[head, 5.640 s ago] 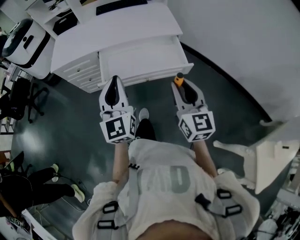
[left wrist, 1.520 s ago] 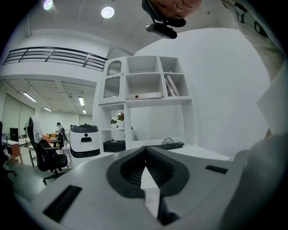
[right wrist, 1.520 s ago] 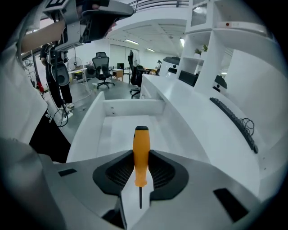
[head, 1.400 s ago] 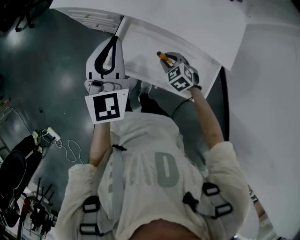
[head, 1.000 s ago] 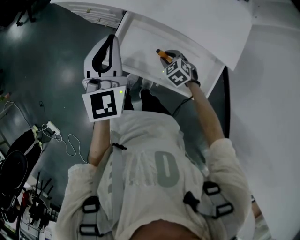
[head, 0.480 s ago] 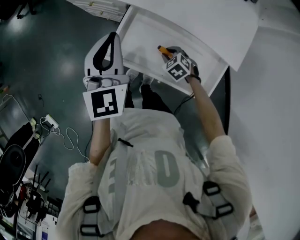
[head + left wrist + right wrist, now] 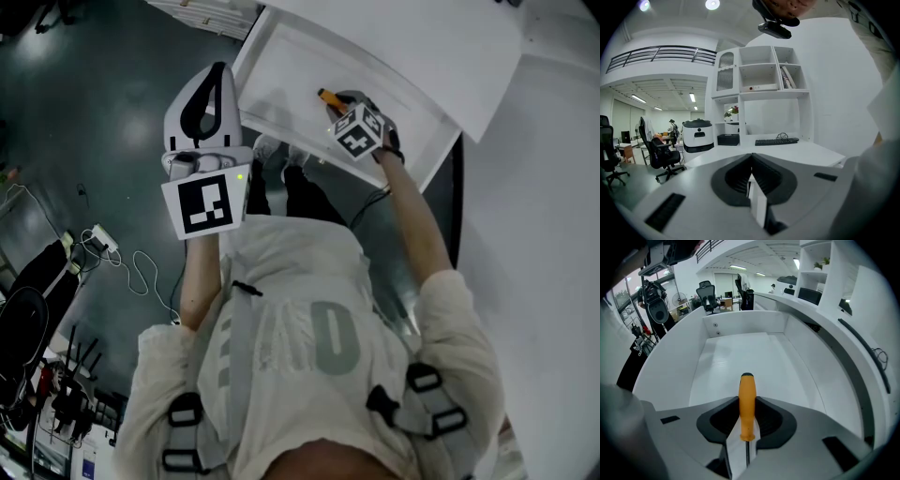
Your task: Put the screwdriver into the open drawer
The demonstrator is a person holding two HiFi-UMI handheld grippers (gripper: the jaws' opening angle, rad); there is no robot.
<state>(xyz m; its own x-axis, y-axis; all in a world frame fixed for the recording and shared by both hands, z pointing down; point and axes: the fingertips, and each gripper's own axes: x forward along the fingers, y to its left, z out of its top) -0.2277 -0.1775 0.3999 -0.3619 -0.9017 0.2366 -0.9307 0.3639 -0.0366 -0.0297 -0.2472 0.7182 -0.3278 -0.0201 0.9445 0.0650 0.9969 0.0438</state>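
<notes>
**Spotter:** While your left gripper (image 7: 217,70) idles just off the near-left corner of the open drawer (image 7: 281,70), its jaws together on nothing, the work is all on your other side.

**Checker:** Agreed. You are at the placing step. The screwdriver (image 7: 328,97) is above the drawer's bare white floor, and your right gripper (image 7: 339,101), tipped steeply down, is clamped on its orange handle. The handle juts ahead of the jaws and the thin shaft runs back between them.

**Spotter:** So what does the next move ask of you?

**Checker:** I'd say you should bring the handle down until it rests on the floor, well inside the walls, and then part the jaws. I cannot tell whether the tip touches the floor yet.

**Spotter:** And against the earliest frame?

**Checker:** Back then you stood short of the drawer, with both grippers in front of its face. Now your right one has crossed the front edge and reached inside, and your left has stayed outside.
</notes>
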